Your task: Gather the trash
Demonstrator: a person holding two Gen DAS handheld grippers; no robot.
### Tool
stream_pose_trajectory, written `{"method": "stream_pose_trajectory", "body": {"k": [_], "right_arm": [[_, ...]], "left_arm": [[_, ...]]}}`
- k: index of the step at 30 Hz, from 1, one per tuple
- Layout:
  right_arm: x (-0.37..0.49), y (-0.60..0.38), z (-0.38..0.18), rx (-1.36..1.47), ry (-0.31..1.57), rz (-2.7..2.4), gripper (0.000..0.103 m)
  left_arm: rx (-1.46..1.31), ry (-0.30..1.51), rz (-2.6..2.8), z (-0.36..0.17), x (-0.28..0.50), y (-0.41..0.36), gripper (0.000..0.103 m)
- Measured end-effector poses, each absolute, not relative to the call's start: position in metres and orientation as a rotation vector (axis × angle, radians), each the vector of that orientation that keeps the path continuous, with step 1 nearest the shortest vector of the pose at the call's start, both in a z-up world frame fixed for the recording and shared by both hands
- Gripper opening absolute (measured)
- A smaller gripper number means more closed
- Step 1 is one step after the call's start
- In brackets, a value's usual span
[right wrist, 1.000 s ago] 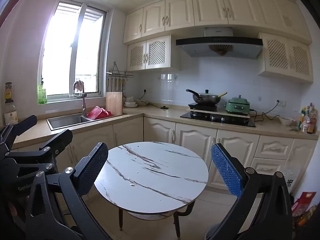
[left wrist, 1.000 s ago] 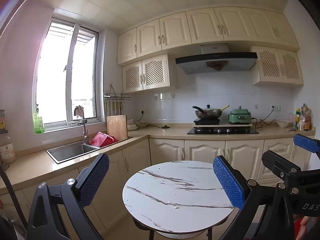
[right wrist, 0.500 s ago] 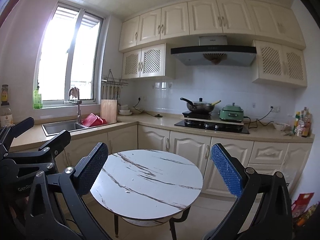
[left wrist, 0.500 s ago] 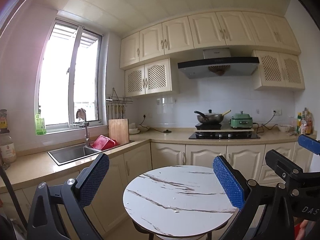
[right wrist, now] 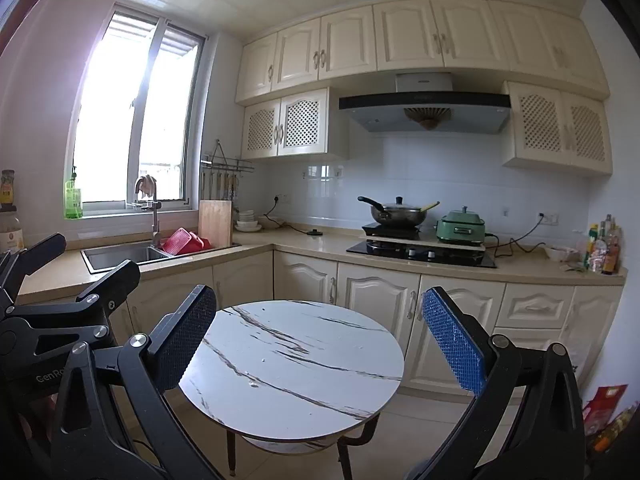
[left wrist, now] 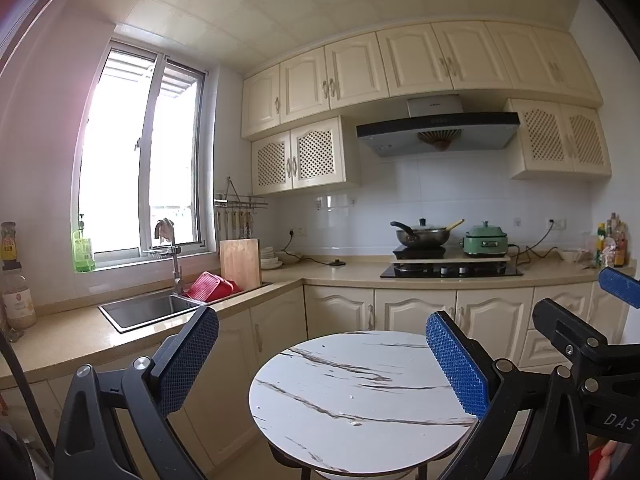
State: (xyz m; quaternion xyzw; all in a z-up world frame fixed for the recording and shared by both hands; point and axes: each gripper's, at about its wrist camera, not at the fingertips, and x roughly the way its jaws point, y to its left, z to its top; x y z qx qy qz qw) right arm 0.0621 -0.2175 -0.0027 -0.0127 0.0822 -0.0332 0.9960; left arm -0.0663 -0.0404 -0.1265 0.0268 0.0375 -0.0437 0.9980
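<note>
My left gripper (left wrist: 322, 356) is open and empty, held in the air before a round white marble-look table (left wrist: 360, 392). My right gripper (right wrist: 320, 338) is open and empty too, above the same table (right wrist: 296, 364). Small crumbs (right wrist: 253, 383) lie on the tabletop, also in the left wrist view (left wrist: 354, 423). Red and yellow packaging (right wrist: 606, 404) lies on the floor at the far right. Each gripper shows at the edge of the other's view, the right one (left wrist: 592, 336) and the left one (right wrist: 60, 292).
An L-shaped beige counter (right wrist: 312, 246) runs behind the table, with a steel sink (right wrist: 120, 256), a red rack (right wrist: 186, 242), a cutting board (right wrist: 215, 222), a stove with a wok (right wrist: 396, 214) and a green cooker (right wrist: 460, 230). Bottles (right wrist: 602, 246) stand at the right end.
Both cameras have tilted upward and drawn back a little, so the table sits lower and more ceiling shows. Both grippers stay open and empty.
</note>
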Motion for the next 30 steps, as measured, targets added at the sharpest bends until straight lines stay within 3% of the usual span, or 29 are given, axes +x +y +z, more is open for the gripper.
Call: {"method": "stream_pose_trajectory", "body": {"k": [30], "right_arm": [[0.0633,-0.2141,-0.0016,-0.016,0.175,-0.072,0.103]], "left_arm": [[0.047,0.075,-0.09,-0.1211,-0.0703,-0.0353,0.102]]}}
